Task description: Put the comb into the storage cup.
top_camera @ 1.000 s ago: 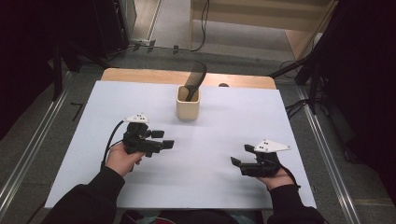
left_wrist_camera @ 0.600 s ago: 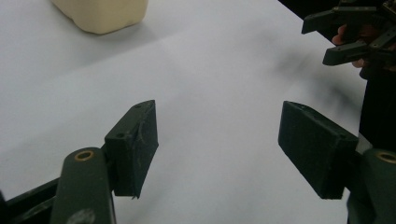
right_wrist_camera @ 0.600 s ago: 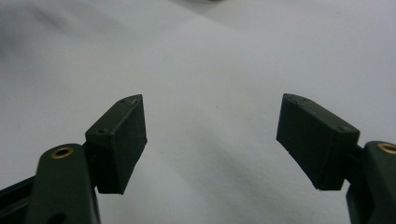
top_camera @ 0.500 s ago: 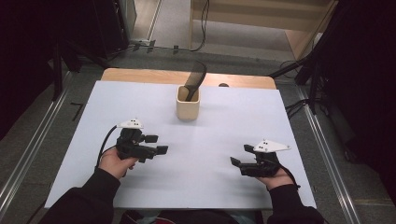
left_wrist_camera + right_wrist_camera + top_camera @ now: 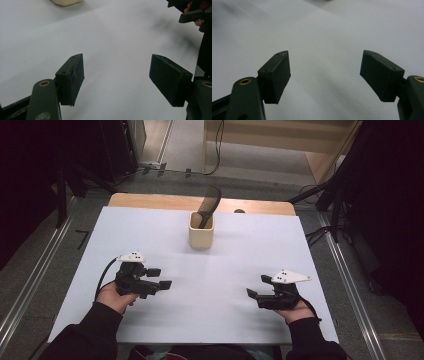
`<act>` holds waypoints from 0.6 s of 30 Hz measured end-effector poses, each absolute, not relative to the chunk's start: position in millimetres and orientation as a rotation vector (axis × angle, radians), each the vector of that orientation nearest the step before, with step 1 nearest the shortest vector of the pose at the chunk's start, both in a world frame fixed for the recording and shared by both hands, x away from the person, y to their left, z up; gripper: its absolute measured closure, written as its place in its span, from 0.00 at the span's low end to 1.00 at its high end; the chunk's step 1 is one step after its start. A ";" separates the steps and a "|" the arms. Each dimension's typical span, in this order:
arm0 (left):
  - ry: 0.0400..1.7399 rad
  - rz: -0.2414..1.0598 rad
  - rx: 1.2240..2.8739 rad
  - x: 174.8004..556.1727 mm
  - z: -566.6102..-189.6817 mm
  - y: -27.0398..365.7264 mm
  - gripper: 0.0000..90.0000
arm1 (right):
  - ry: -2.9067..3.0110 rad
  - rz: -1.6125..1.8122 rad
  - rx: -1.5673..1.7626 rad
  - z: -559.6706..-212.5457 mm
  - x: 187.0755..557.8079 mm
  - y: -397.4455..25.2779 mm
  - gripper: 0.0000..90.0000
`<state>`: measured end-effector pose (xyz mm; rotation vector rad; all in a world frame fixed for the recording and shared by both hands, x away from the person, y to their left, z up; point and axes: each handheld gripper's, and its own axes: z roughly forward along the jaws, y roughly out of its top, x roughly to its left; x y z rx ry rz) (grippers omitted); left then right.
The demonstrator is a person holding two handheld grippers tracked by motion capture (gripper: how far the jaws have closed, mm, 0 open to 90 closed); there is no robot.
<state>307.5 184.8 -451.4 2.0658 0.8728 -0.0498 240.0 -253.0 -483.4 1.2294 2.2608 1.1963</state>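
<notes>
A person's left gripper [image 5: 160,279] and right gripper [image 5: 256,297] hover over the white table [image 5: 250,245], jaws wide apart, holding nothing. Well beyond them a cream cup [image 5: 201,230] holds a dark utensil [image 5: 208,205], probably light and stiff; grasp its protruding handle.

Premises: a laboratory or recording station, not a dwelling. The counter is a light wooden table overlaid with a plain white sheet [image 5: 310,250], its bare wood visible along the far edge. Metal floor rails [image 5: 30,285] run parallel to the left and right edges of the counter. Black cables [image 5: 218,150] trail across the grey floor beyond the far edge. Dark stand legs [image 5: 330,195] rise off the far right corner. Pale wooden shelving [image 5: 320,145] stands behind.
</notes>
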 end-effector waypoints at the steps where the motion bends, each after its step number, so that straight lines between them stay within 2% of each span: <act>1: 0.874 -0.045 2.071 307.4 -451.5 185.9 0.32 | 2.262 1.194 1.229 -483.4 240.0 -252.9 0.25; 18: 0.903 -0.031 2.080 301.6 -451.9 204.2 0.32 | 2.265 1.197 1.222 -484.1 239.5 -252.2 0.25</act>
